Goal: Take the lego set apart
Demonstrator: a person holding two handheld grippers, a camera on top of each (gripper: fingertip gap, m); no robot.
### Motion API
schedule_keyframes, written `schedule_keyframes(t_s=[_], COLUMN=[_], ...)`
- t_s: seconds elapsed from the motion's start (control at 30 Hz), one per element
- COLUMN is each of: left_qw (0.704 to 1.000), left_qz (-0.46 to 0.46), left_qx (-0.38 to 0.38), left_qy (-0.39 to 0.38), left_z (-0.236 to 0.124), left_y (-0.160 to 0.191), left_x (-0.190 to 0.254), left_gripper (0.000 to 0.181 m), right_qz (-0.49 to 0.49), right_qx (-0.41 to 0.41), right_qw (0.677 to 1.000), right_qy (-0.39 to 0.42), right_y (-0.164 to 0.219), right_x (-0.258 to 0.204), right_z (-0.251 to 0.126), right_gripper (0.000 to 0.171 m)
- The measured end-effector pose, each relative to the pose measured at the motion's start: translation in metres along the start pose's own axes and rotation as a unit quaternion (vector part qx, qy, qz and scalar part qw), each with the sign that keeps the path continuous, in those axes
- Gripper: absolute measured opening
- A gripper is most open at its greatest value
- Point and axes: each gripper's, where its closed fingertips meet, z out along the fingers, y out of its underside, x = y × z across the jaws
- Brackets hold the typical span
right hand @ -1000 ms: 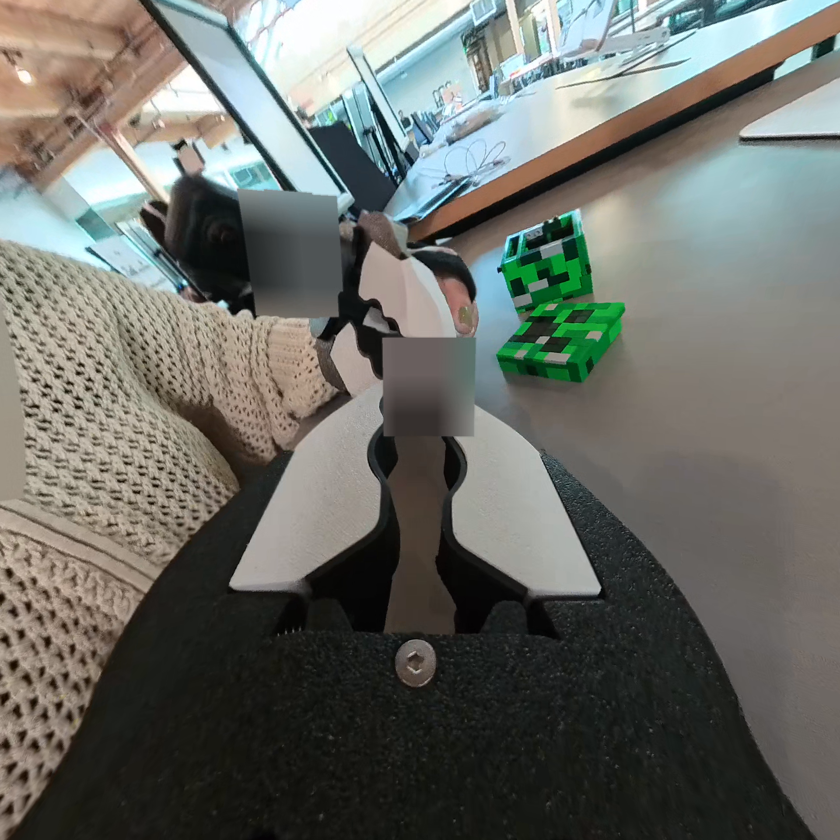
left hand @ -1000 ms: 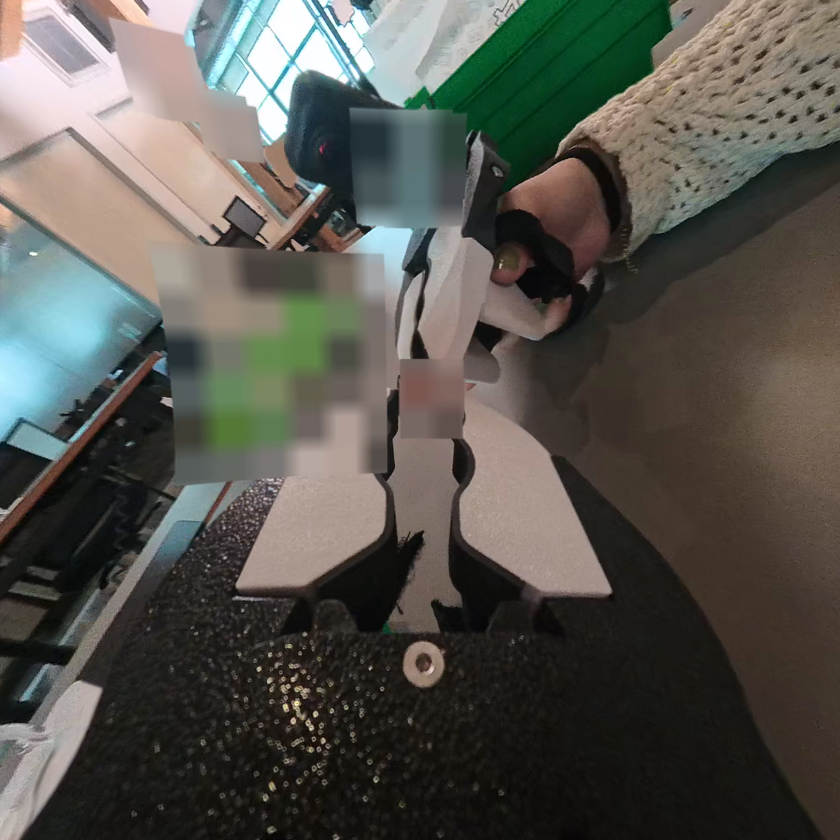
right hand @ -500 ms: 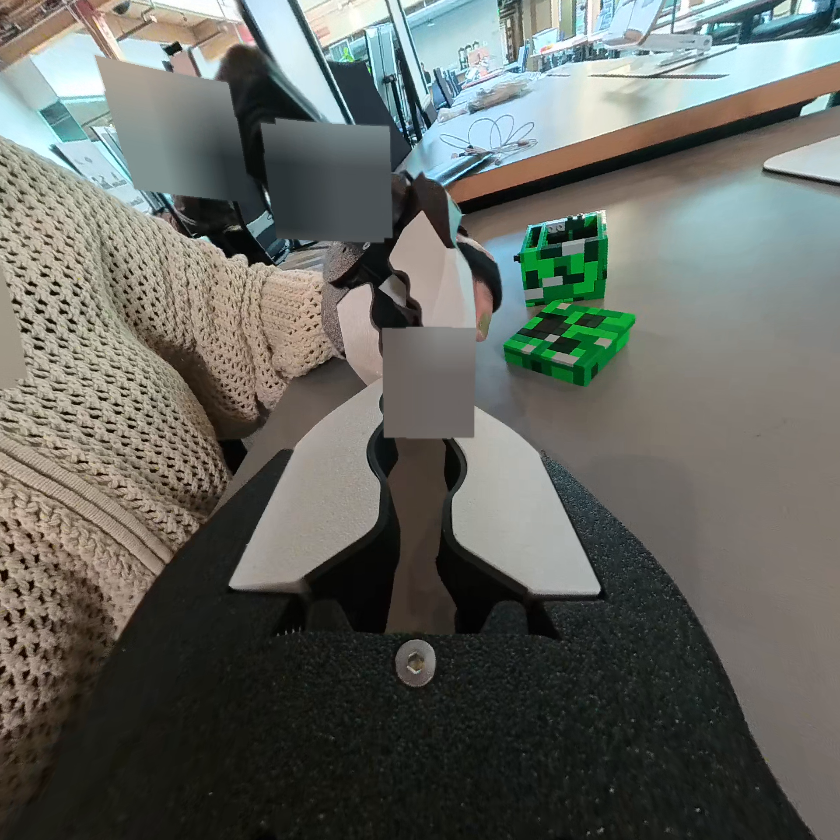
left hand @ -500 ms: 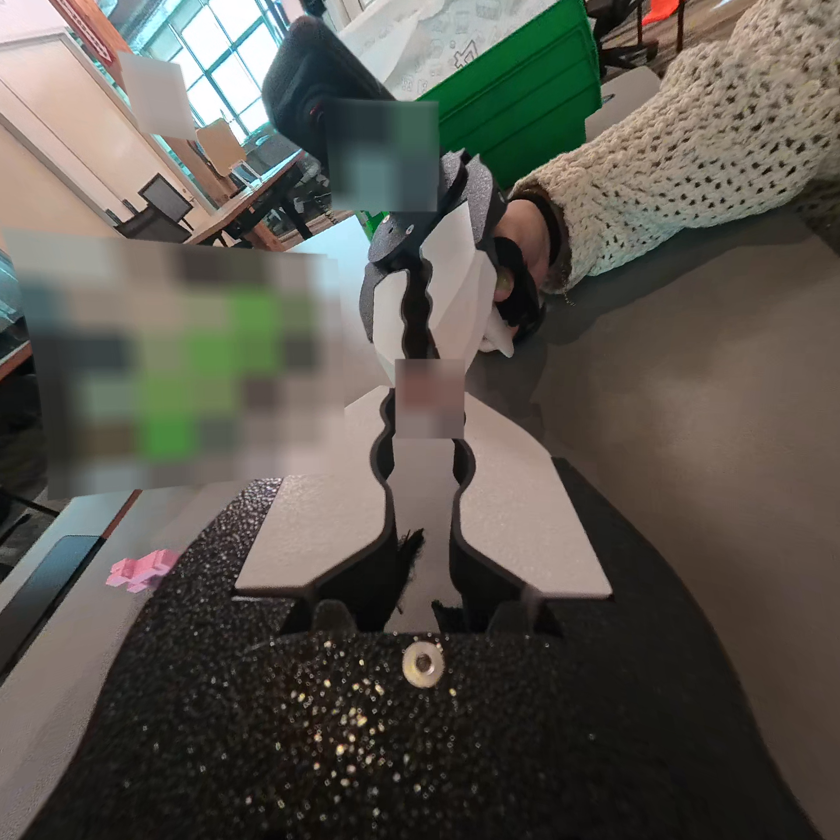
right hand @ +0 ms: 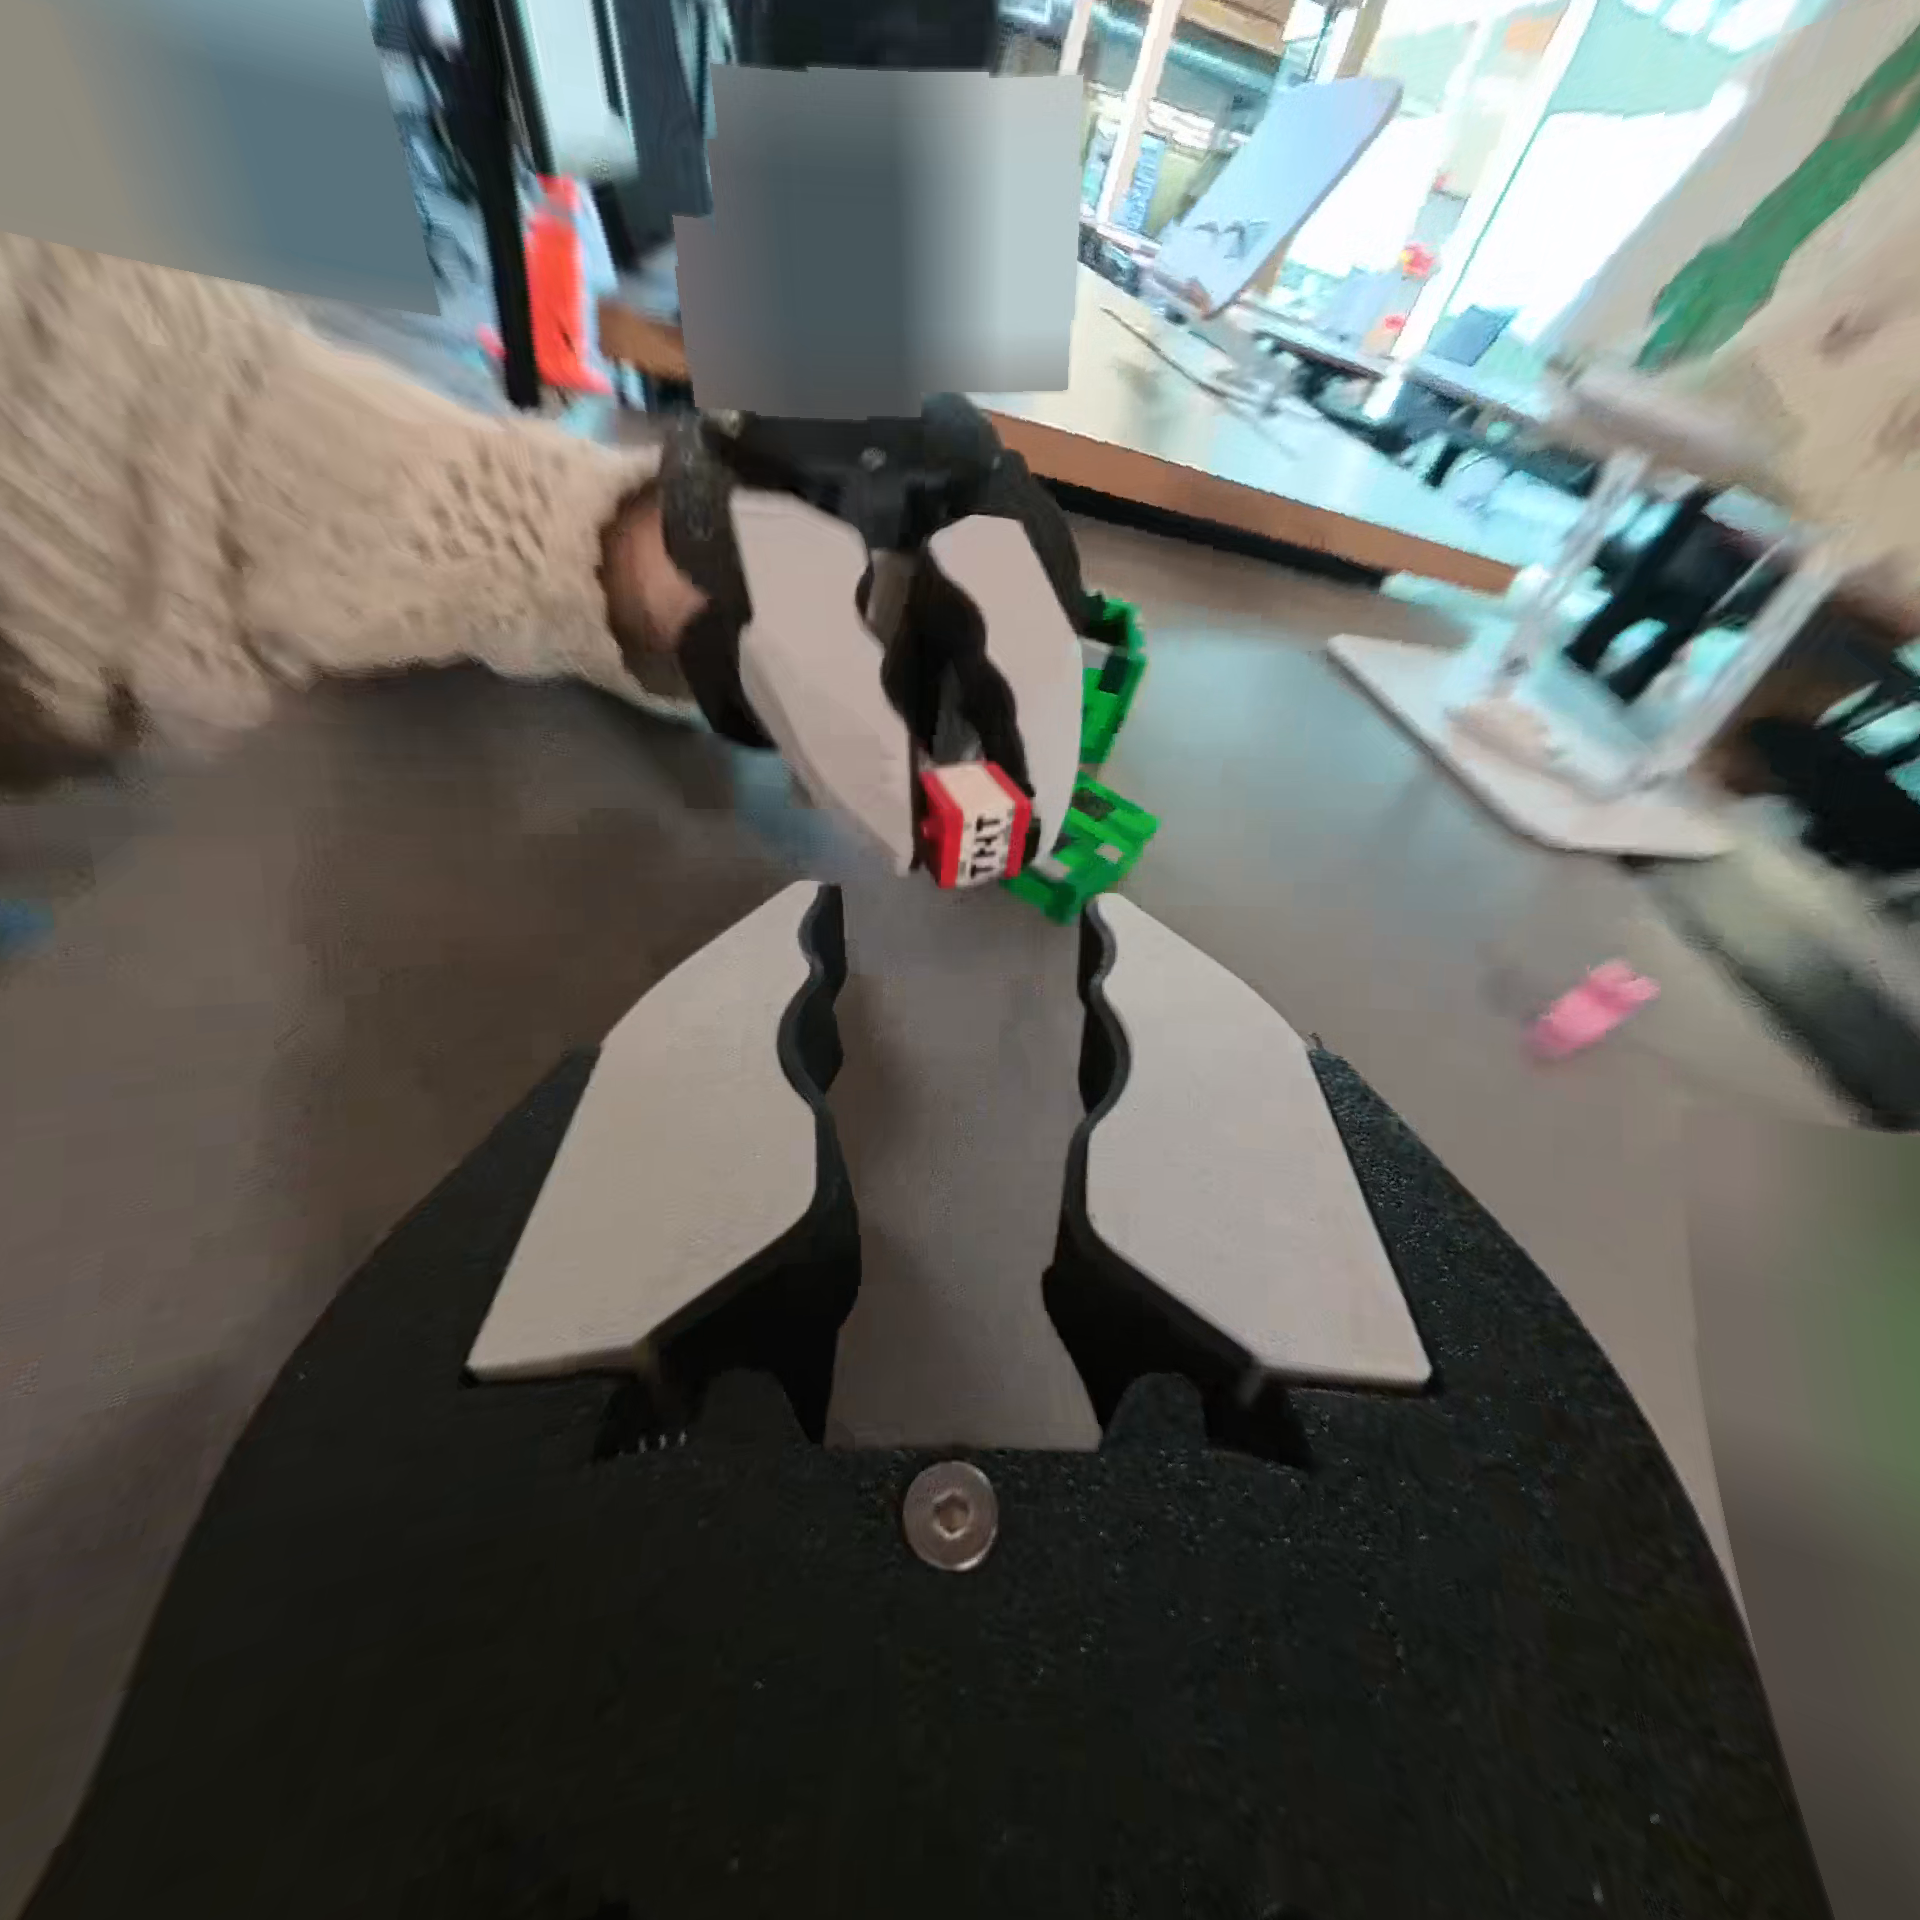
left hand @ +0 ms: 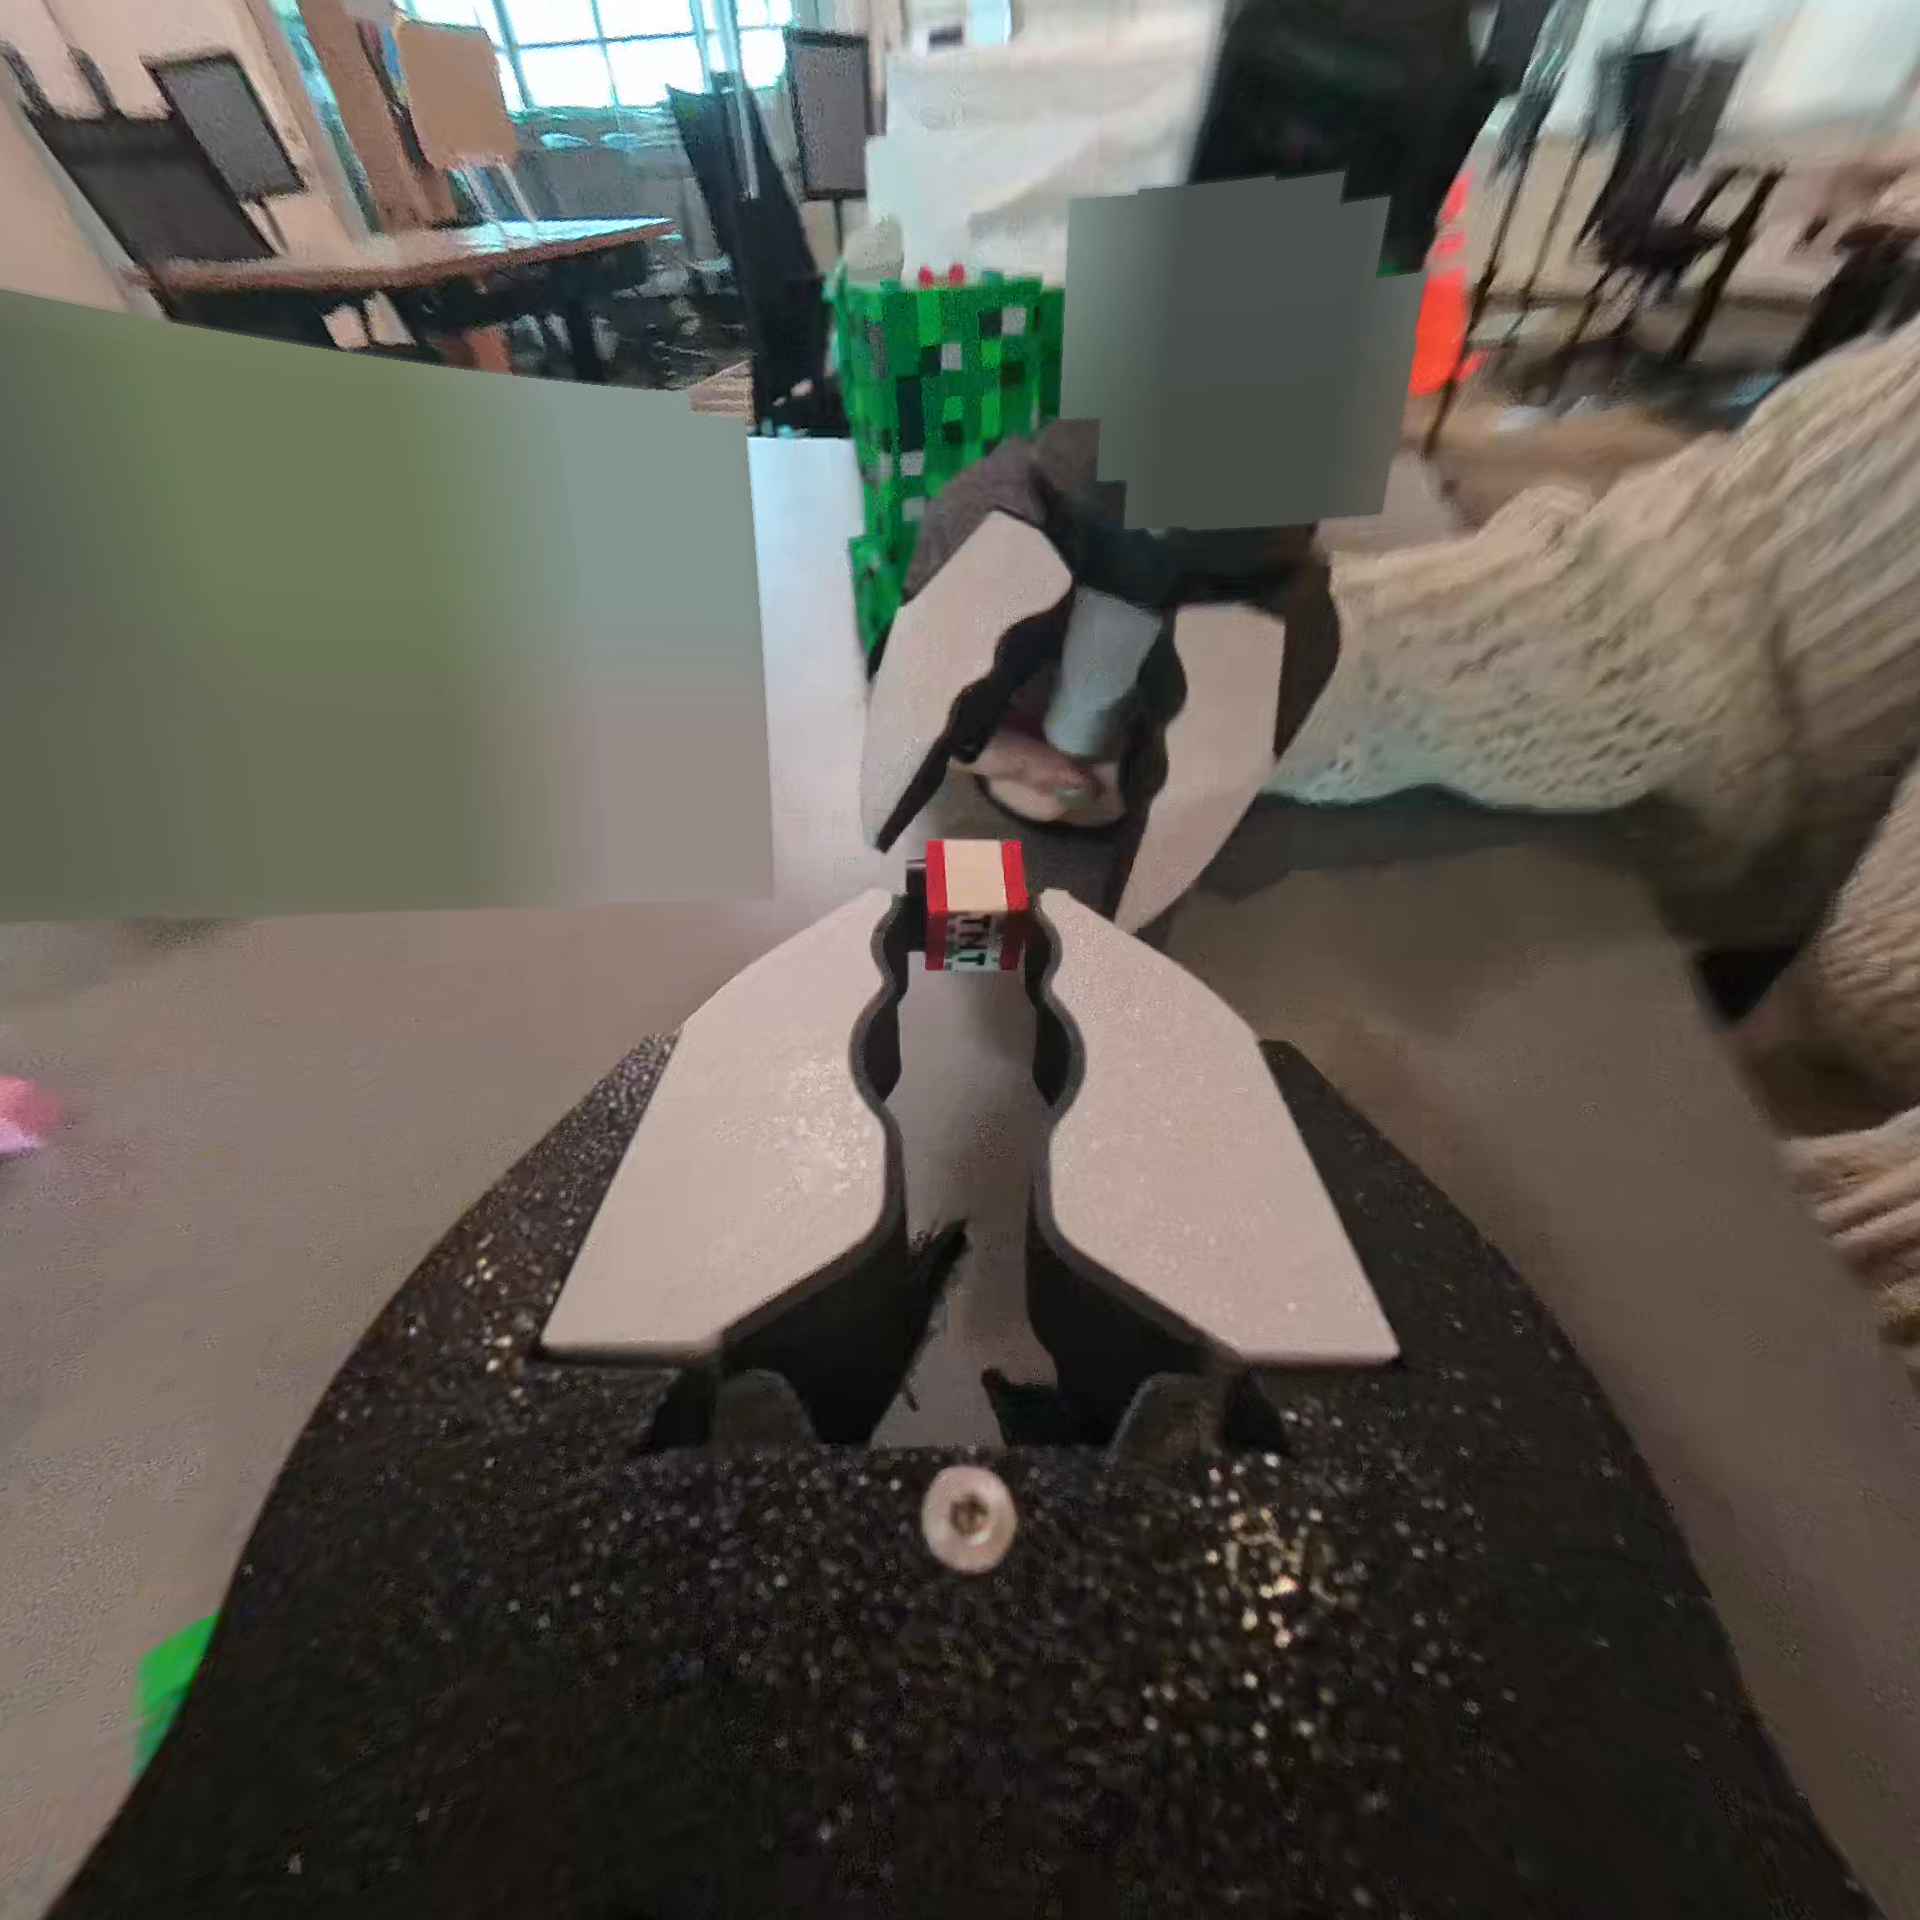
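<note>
My left gripper (left hand: 968, 920) is shut on a small red and white lego cube (left hand: 971, 904), pinched at its fingertips above the grey table. In the right wrist view the same gripper (right hand: 971, 842) points toward the camera with the cube (right hand: 977, 816) in its tips. My right gripper (right hand: 956, 925) is open and empty, its jaws wide apart just short of the cube. It also shows in the left wrist view (left hand: 1013, 831), open behind the cube. Green and black lego pieces (right hand: 1101, 842) lie on the table behind the left gripper, partly hidden.
A pink lego piece (right hand: 1590, 1008) lies on the table to the right. A clear stand on a white base (right hand: 1538, 748) is farther right. A large green block figure (left hand: 945, 416) stands in the background. A knit-sleeved arm (right hand: 312, 499) reaches in from the left.
Both grippers were shut together on one small piece. The right gripper has opened and let go, and the left keeps the cube. Both views have swung round.
</note>
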Motion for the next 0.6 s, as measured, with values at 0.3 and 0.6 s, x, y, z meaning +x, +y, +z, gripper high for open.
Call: schedule_keyframes(t_s=[0.3,0.6], left_qw=[0.984,0.991], left_qz=[-0.155,-0.131], left_qx=[-0.026,0.002], left_qy=[0.085,0.031], left_z=[0.006,0.005], left_y=[0.013,0.006], left_x=[0.008,-0.006], left_gripper=[0.021,0.029], right_qz=[-0.285,-0.222], right_qx=[-0.052,-0.039], right_qw=[0.951,0.971], right_qy=[0.104,0.085], right_y=[-0.002,-0.004], right_x=[-0.008,-0.008], right_z=[0.01,0.01], right_gripper=[0.031,0.01])
